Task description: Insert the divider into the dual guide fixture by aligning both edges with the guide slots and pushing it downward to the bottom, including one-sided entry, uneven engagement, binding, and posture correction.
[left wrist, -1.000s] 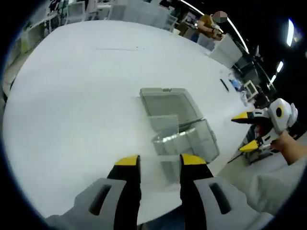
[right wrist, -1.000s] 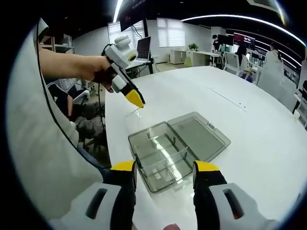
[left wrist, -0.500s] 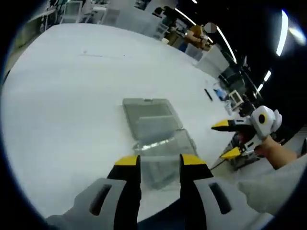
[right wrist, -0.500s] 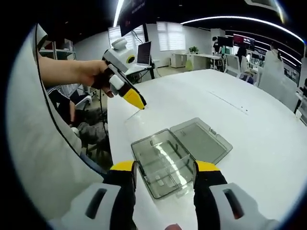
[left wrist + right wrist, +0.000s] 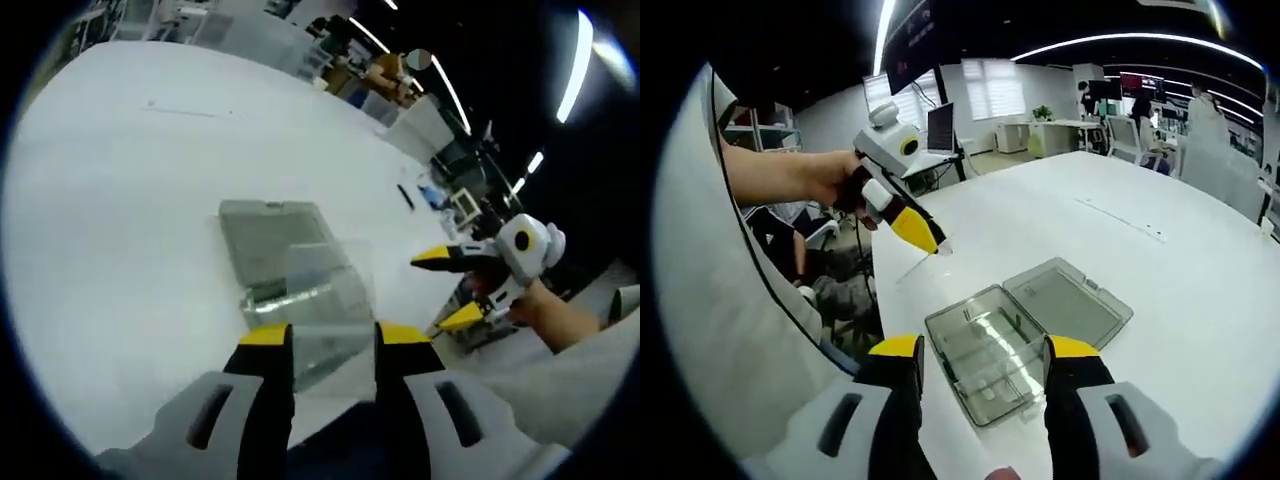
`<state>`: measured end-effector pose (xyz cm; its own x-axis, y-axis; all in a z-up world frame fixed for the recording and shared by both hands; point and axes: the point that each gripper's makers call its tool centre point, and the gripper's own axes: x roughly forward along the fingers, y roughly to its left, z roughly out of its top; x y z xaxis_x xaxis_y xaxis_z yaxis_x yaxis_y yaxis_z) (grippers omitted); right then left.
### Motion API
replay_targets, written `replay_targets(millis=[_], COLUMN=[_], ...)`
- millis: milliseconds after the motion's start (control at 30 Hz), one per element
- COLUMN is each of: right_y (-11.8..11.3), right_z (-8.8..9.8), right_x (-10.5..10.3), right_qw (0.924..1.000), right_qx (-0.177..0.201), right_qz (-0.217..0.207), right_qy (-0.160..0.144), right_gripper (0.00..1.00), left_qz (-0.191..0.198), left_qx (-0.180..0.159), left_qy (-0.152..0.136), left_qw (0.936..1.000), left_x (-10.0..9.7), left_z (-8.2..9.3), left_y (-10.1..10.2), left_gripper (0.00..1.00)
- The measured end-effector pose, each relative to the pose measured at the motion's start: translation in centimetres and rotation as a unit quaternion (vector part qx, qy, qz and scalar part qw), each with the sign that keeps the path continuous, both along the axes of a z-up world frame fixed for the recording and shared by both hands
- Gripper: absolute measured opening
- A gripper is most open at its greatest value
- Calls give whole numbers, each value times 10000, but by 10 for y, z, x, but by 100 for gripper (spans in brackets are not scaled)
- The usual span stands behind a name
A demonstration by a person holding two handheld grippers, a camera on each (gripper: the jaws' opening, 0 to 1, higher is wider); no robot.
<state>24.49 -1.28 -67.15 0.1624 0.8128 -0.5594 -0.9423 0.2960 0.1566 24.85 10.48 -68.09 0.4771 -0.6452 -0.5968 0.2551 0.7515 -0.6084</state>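
My left gripper (image 5: 328, 340) is shut on a clear plastic divider (image 5: 328, 285), which stands up between its yellow-tipped jaws, held in the air over the table's near edge. Beyond and partly behind the sheet lies the grey see-through fixture box (image 5: 255, 240) with its lid folded open. In the right gripper view the same box (image 5: 1040, 320) rests on the white table, its inner guide walls showing. The right gripper (image 5: 985, 350) hovers open just short of it. Up to the left, the left gripper (image 5: 918, 232) carries the divider (image 5: 918, 262), seen edge-on. The right gripper (image 5: 447, 288) is open off the table's side.
The white table (image 5: 120, 200) stretches wide beyond the box, and its near edge runs just below the box. A small dark pen-like item (image 5: 403, 196) lies far right. A person's pale sleeve (image 5: 730, 330) covers the left side. Desks and chairs stand in the background.
The left gripper has lifted and pulled back with the divider, so the box sits further from its jaws. The right gripper has stayed open near the box.
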Motion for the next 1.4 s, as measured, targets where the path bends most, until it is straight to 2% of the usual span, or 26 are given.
replay_targets(millis=[500,967,1400], right_y=[6,5,10], right_z=[11,18,27], right_x=[-3,-3,-3], right_qw=[9993,9987,9961], right_qx=[296,434,714], right_qz=[6,2,-56], right_qy=[216,263,523], right_gripper=[45,45,45], left_qz=[-297,-519,-632], left_qx=[-263,-585,-902], left_qy=[49,146,142], left_qw=[9992,9968,9938], left_x=[-4,-7,-7], left_z=[5,11,17], left_y=[-22,-41,-55], left_gripper=[27,27,27])
